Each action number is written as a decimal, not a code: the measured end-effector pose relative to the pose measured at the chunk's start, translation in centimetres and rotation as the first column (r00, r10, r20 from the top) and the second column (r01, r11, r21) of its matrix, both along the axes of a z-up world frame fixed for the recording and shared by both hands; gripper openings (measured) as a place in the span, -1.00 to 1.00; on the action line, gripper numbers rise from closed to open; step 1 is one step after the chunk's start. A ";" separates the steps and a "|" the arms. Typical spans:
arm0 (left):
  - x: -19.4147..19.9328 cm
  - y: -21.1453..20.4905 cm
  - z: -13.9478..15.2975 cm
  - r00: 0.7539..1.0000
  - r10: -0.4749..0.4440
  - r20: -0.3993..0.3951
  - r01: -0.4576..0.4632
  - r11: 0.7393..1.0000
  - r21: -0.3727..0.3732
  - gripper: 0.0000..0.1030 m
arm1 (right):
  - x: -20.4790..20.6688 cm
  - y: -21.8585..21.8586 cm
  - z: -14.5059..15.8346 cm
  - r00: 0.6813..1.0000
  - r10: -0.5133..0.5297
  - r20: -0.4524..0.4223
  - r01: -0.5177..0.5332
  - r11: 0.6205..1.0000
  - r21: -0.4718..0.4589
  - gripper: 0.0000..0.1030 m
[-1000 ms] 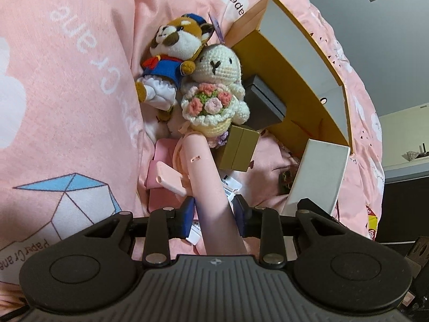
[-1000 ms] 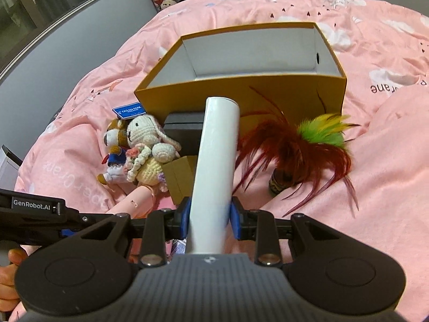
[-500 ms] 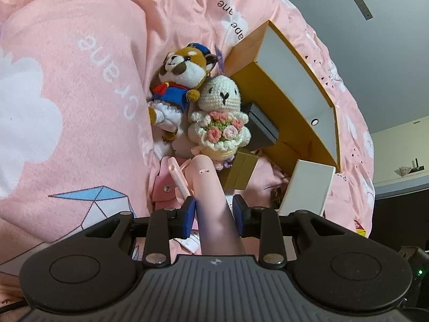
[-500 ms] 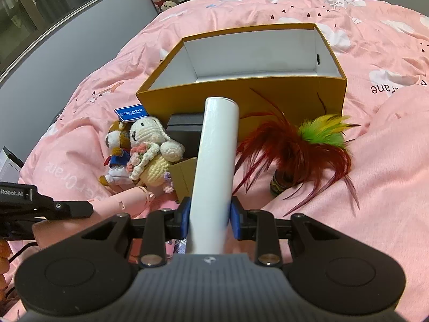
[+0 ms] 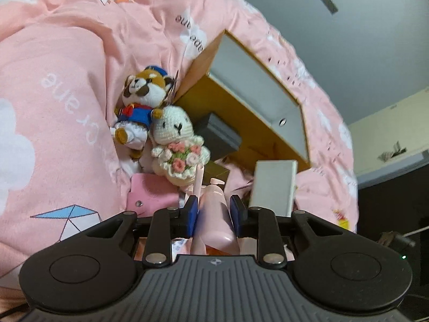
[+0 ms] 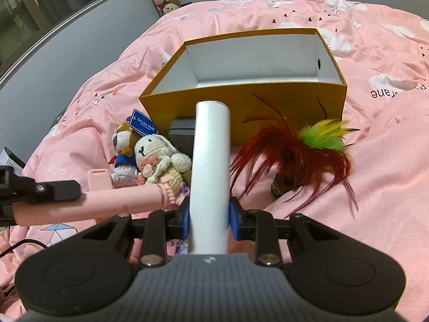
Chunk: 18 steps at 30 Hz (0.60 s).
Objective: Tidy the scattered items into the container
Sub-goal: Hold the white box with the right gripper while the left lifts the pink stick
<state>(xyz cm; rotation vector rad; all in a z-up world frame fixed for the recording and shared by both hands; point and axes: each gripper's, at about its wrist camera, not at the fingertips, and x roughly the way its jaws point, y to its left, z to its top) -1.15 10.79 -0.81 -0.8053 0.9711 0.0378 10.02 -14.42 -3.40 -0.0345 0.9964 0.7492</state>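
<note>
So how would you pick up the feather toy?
Grip the small dark base of the feather toy, not the plumes. The base pokes out low on the blanket, facing the camera, so come from above on that near side; the soft feathers fan up toward the box and would likely slip.

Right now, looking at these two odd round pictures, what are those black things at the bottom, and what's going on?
They are hand-held tongs, one in each of a person's hands, each carrying a wide-angle camera that looks along its fingers. The left tongs are closing on a pink bottle; the right tongs grip a white tube. On the pink bedspread stands an open yellow box with nothing visible inside. Beside it lie a crocheted bunny, a plush animal, a feather toy and a small dark box.
</note>
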 end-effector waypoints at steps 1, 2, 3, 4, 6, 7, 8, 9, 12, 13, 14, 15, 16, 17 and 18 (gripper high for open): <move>0.2 -0.2 -0.4 1.000 -0.016 -0.007 0.016 1.000 0.013 -0.42 | 0.0 0.0 -0.1 1.000 -0.001 0.000 0.001 1.000 0.000 -0.39; 0.4 -0.4 -0.7 0.999 -0.035 -0.013 0.036 0.999 0.029 -0.42 | 0.1 -0.1 -0.1 1.000 -0.004 -0.002 0.004 1.000 0.000 -0.39; 0.7 -0.7 -1.1 0.998 -0.058 -0.023 0.059 0.997 0.044 -0.42 | 0.1 -0.1 -0.1 1.000 -0.007 -0.004 0.007 1.000 0.001 -0.39; 1.0 -1.0 -1.4 0.996 -0.084 -0.035 0.086 0.995 0.055 -0.42 | 0.2 -0.1 -0.2 1.000 -0.009 -0.006 0.010 1.000 0.001 -0.39; 1.5 -1.6 -1.7 0.986 -0.157 -0.058 0.161 0.984 0.081 -0.42 | 0.2 -0.1 -0.3 1.000 -0.008 -0.006 0.008 1.000 0.000 -0.39; 1.7 -2.0 -1.7 0.980 -0.191 -0.063 0.196 0.976 0.097 -0.42 | 0.1 -0.1 -0.3 1.000 -0.005 -0.006 0.005 1.000 -0.001 -0.39; 1.9 -2.4 -1.5 0.970 -0.234 -0.070 0.241 0.963 0.122 -0.42 | 0.1 0.0 -0.4 1.000 -0.001 -0.008 0.001 1.000 -0.002 -0.39; 2.1 -2.9 -1.4 0.957 -0.277 -0.084 0.287 0.946 0.149 -0.42 | 0.1 0.0 -0.4 1.000 0.003 -0.011 -0.003 1.000 -0.004 -0.39; 2.3 -4.0 -1.7 0.918 -0.363 -0.159 0.390 0.901 0.192 -0.42 | 0.0 0.2 -0.8 1.000 0.014 -0.020 -0.014 1.000 -0.012 -0.39; 2.2 -4.1 -2.0 0.908 -0.378 -0.182 0.410 0.890 0.197 -0.42 | 0.0 0.3 -0.9 1.000 0.018 -0.024 -0.018 1.000 -0.014 -0.39; 2.1 -4.1 -2.3 0.899 -0.391 -0.198 0.427 0.883 0.194 -0.42 | 0.0 0.4 -1.0 0.999 0.022 -0.027 -0.022 1.000 -0.015 -0.39; 2.0 -4.1 -2.6 0.890 -0.404 -0.212 0.443 0.877 0.188 -0.42 | 0.0 0.4 -1.1 0.999 0.025 -0.032 -0.025 1.000 -0.016 -0.39; 1.9 -4.1 -2.8 0.882 -0.415 -0.223 0.456 0.871 0.182 -0.42 | 0.0 0.4 -1.2 0.999 0.026 -0.036 -0.027 0.999 -0.018 -0.39; 1.9 -4.2 -2.9 0.875 -0.424 -0.233 0.467 0.867 0.177 -0.41 | 0.0 0.4 -1.3 0.999 0.027 -0.040 -0.028 0.999 -0.019 -0.39; 1.8 -4.2 -3.1 0.869 -0.431 -0.242 0.476 0.863 0.171 -0.36 | 0.0 0.4 -1.4 0.999 0.027 -0.044 -0.028 0.999 -0.022 -0.39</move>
